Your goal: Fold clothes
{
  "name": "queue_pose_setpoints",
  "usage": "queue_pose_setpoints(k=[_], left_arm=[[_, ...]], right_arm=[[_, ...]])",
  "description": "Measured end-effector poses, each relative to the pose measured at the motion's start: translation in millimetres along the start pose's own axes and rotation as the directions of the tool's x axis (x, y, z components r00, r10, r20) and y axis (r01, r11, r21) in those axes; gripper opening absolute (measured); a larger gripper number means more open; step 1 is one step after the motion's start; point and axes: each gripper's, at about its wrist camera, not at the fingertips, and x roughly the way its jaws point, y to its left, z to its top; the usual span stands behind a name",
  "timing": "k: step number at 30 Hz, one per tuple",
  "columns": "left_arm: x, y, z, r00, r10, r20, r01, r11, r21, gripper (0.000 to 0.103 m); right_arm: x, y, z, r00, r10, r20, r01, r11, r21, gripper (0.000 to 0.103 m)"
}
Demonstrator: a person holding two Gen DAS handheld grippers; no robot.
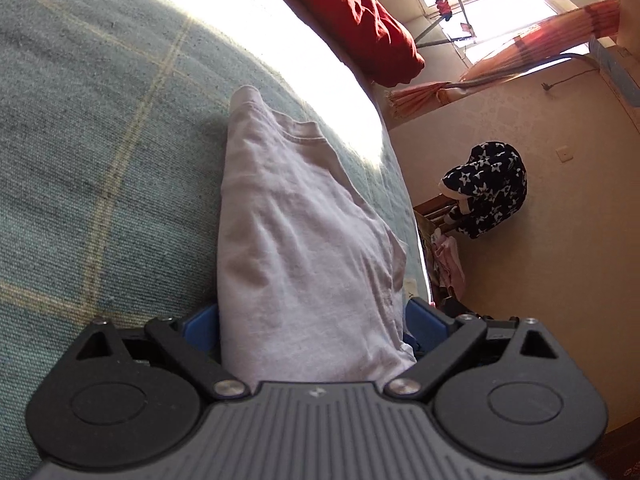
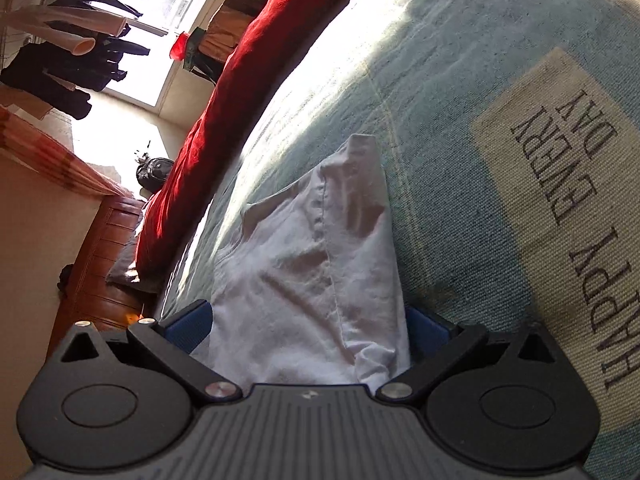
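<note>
A pale pink-white garment hangs folded from my left gripper, whose blue fingers close on its bunched edge. Its far end rests on the green checked bedspread. In the right wrist view the same garment is bunched between the blue fingers of my right gripper, which is shut on it. A hem seam runs down its middle. The fingertips of both grippers are hidden by cloth.
A red blanket lies along the bed's far side, also in the right wrist view. A cream patch with the words "HAPPY EVERY DAY" is on the bedspread. A star-patterned dark garment hangs on a chair. A wooden cabinet stands beside the bed.
</note>
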Motion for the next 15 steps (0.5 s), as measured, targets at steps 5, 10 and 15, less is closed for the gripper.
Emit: queue_pose_setpoints(k=[5,10,15], left_arm=[[15,4,15,0.999,-0.041,-0.019,0.040,0.999,-0.015,0.097],[12,4,10,0.997,-0.060,-0.056,0.059,0.998,-0.013,0.098],[2,2,-4,0.991,-0.067,-0.115,0.068,0.998,0.004,0.098]], right_arm=[[21,-1,26,0.999,0.022,-0.028,-0.022,1.000,0.008,0.103],[20,-4,25,0.998,0.053,-0.042,-0.052,0.998,0.027,0.103],[14,-2,12,0.994,0.067,-0.091,-0.066,0.998,0.012,0.103]])
